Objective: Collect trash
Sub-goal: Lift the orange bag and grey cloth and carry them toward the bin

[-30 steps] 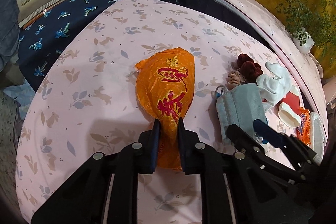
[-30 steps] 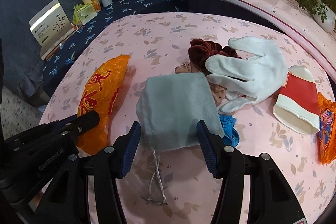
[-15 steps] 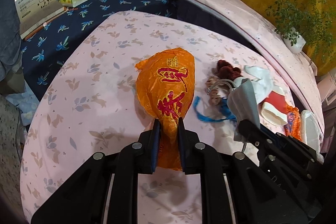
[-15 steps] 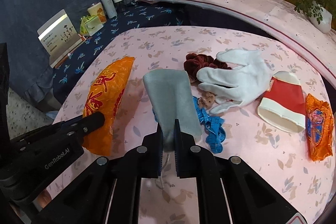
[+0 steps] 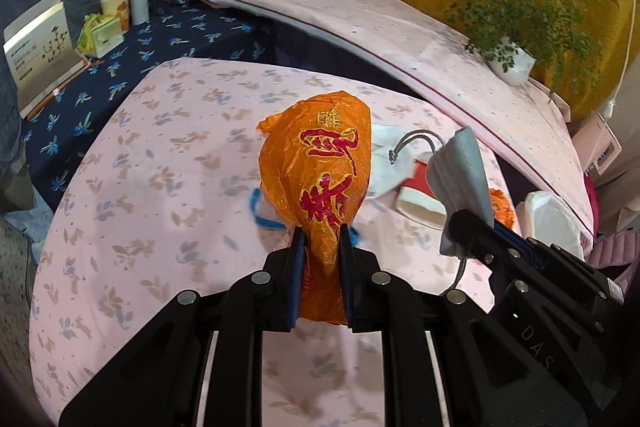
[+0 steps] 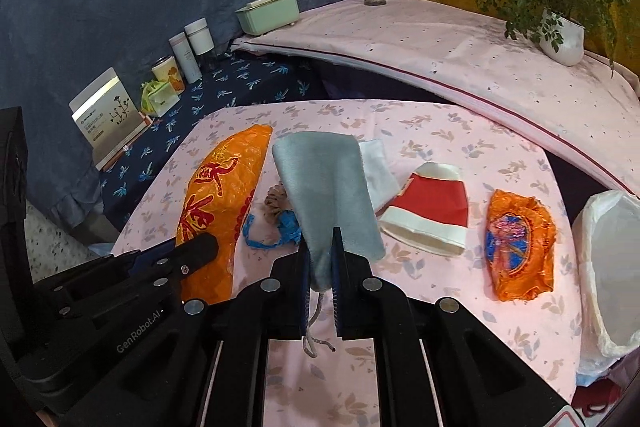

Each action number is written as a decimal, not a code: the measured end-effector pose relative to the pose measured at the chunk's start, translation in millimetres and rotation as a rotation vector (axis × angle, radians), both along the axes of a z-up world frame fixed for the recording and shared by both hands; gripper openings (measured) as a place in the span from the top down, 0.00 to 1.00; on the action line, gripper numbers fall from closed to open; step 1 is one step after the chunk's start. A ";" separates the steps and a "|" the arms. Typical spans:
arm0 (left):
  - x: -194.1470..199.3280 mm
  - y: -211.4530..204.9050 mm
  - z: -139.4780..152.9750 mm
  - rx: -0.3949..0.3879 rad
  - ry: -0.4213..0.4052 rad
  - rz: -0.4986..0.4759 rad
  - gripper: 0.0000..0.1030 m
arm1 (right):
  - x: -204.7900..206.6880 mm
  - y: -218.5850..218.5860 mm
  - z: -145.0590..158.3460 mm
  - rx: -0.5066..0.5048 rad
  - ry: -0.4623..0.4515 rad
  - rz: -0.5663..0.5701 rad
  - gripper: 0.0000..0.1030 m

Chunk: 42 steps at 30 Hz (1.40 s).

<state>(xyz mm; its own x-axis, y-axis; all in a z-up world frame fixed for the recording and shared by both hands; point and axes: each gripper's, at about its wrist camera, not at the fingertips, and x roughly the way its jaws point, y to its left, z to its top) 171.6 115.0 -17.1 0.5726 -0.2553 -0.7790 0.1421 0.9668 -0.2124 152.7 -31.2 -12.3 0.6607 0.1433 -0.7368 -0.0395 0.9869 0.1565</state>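
Observation:
My left gripper (image 5: 319, 233) is shut on an orange plastic bag with red characters (image 5: 320, 163) and holds it above the pink floral table (image 5: 160, 147). The bag also shows in the right wrist view (image 6: 220, 203). My right gripper (image 6: 321, 239) is shut on a grey drawstring pouch (image 6: 326, 187), lifted off the table; the pouch shows in the left wrist view (image 5: 464, 171). A white-lined trash bin (image 6: 612, 267) stands at the table's right edge.
On the table lie a red and cream sleeve (image 6: 430, 215), a crumpled orange wrapper (image 6: 520, 243), a white glove (image 6: 376, 171), a blue ribbon (image 6: 280, 227) and a small scrunchie (image 6: 276, 201). Boxes and jars (image 6: 188, 55) stand at the back left; a potted plant (image 6: 560, 31) at the back right.
Both grippers have lifted their loads higher off the table. The right gripper went from open around the grey pouch to shut on it and raised it, uncovering the blue ribbon.

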 end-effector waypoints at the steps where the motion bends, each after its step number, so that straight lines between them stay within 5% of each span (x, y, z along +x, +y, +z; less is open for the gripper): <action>1: -2.4 -8.6 1.9 0.001 -0.003 -0.010 0.85 | -2.7 -7.6 1.7 0.002 -0.003 -0.009 0.92; 28: -37.8 -220.0 5.4 0.033 0.003 -0.285 0.85 | -65.6 -225.3 0.8 0.000 -0.007 -0.296 0.92; 42: -40.4 -315.3 -3.1 -0.037 0.053 -0.417 0.85 | -79.6 -315.8 -18.1 -0.024 0.033 -0.435 0.92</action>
<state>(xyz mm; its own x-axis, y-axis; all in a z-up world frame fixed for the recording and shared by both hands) 131.2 -200.4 -20.2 0.3733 -0.4852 -0.7907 0.5079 0.8201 -0.2635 73.0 -347.0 -30.4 0.6314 -0.1610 -0.7586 0.3857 0.9138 0.1271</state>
